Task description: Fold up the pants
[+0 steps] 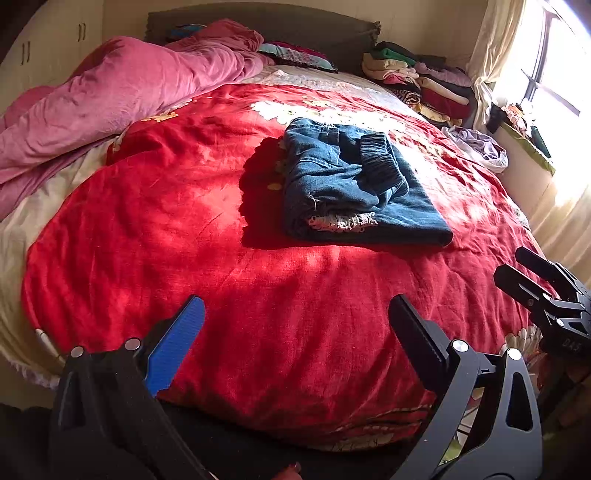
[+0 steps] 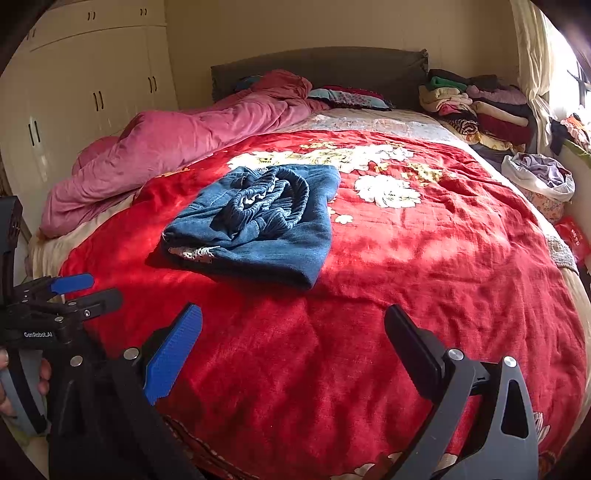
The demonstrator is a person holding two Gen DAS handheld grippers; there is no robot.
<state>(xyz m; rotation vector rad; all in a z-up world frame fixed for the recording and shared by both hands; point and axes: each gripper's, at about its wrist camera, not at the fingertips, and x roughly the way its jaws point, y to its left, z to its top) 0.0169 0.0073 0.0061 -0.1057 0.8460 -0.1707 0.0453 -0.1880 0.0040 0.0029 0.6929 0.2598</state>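
A bed fills the room, covered by a red blanket (image 1: 229, 295) with pale flowers, and sunlight falls across it from a window (image 1: 554, 66) at two o'clock. The pants (image 1: 354, 184), blue denim, lie folded into a thick bundle on the blanket near the middle of the bed, at twelve o'clock from both grippers and well apart from them; the ribbed waistband sits bunched on top. The left gripper (image 1: 295, 325) hovers over the near edge of the blanket with its fingers spread wide and nothing between them. The right gripper (image 2: 293, 332) hovers the same way, fingers wide apart and holding nothing; in the left wrist view it shows at three o'clock. A crumpled pink quilt (image 1: 122, 96) lies along the bed at ten o'clock, and a stack of folded clothes (image 1: 417, 77) sits by the headboard (image 1: 295, 22) at one o'clock. A pale wardrobe (image 2: 88, 85) stands beyond the quilt.
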